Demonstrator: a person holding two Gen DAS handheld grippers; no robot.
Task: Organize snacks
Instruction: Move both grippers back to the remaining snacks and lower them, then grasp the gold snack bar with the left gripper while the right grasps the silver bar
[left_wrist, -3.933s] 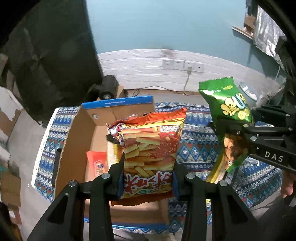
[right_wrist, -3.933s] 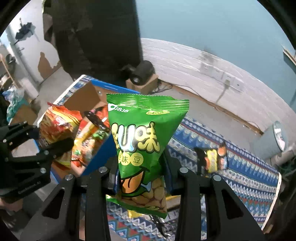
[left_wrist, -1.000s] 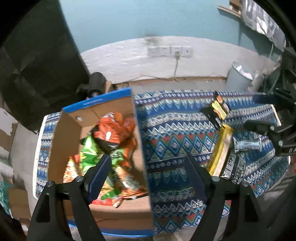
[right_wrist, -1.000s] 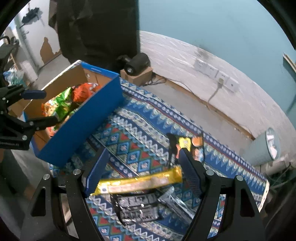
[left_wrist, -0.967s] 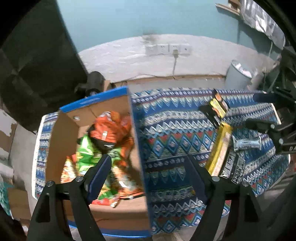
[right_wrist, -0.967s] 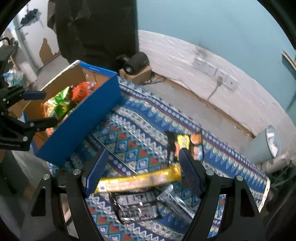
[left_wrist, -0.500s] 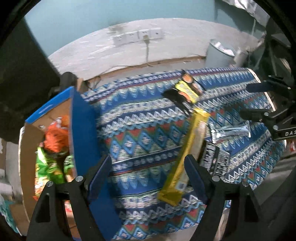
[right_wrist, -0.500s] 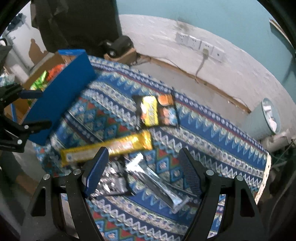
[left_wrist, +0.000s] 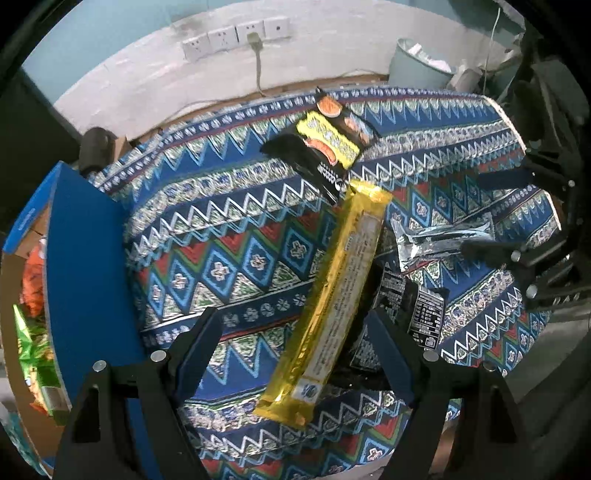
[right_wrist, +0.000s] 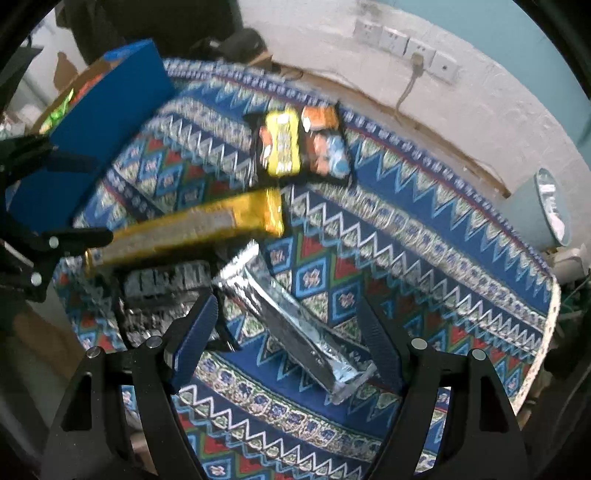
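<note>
On the patterned cloth (left_wrist: 229, 236) lie a long yellow packet (left_wrist: 332, 295), a silver packet (left_wrist: 443, 240), a black printed packet (left_wrist: 417, 310) and a black, yellow and orange packet (left_wrist: 325, 144). My left gripper (left_wrist: 293, 317) hangs open over the yellow packet's near half, which shows between its fingers, apart from the pads. My right gripper (right_wrist: 288, 301) is open above the silver packet (right_wrist: 295, 325), its pads clear of it. The blue cardboard box (left_wrist: 85, 277) at the left holds orange and green snack bags (left_wrist: 31, 332).
A pale bin (left_wrist: 417, 62) stands beyond the table's far right corner. Wall sockets (left_wrist: 236, 37) with a plugged cable are on the white wall. A black device (left_wrist: 94, 149) sits behind the box. The table edge (right_wrist: 546, 332) runs close on the right.
Both grippers swung from over the box to the right and came lower over the loose packets. The bags they carried earlier now lie in the box. Jaws stayed equally wide.
</note>
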